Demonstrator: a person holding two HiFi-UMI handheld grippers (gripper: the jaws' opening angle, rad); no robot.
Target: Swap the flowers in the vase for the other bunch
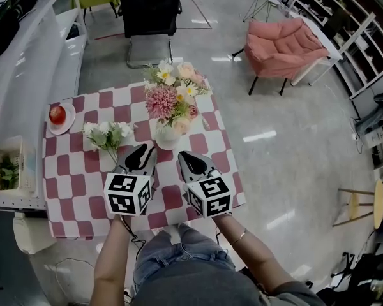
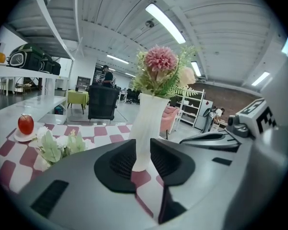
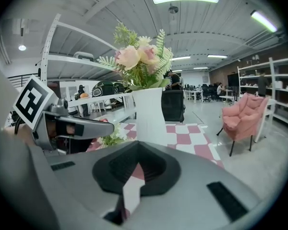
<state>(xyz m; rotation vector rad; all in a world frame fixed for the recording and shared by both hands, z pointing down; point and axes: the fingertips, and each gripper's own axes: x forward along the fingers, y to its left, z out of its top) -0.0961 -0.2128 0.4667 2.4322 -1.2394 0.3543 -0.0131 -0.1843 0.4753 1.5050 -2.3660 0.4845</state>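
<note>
A white vase (image 1: 168,138) holds a pink and cream bunch (image 1: 172,97) in the middle of the checked table (image 1: 83,190). A white bunch (image 1: 105,134) with green leaves lies flat to the vase's left. My left gripper (image 1: 147,148) points at the vase from the near left. In the left gripper view its jaws (image 2: 142,152) stand a little apart, and the foot of the vase (image 2: 146,123) shows through the gap just beyond the tips. My right gripper (image 1: 184,154) is near the vase on the right. Its jaws (image 3: 134,164) are closed and empty, short of the vase (image 3: 150,114).
A red apple (image 1: 57,115) sits on a small plate at the table's far left corner. A white counter (image 1: 25,75) with a basket (image 1: 9,164) runs along the left. A black office chair (image 1: 150,18) stands behind the table and a pink armchair (image 1: 284,43) is at the far right.
</note>
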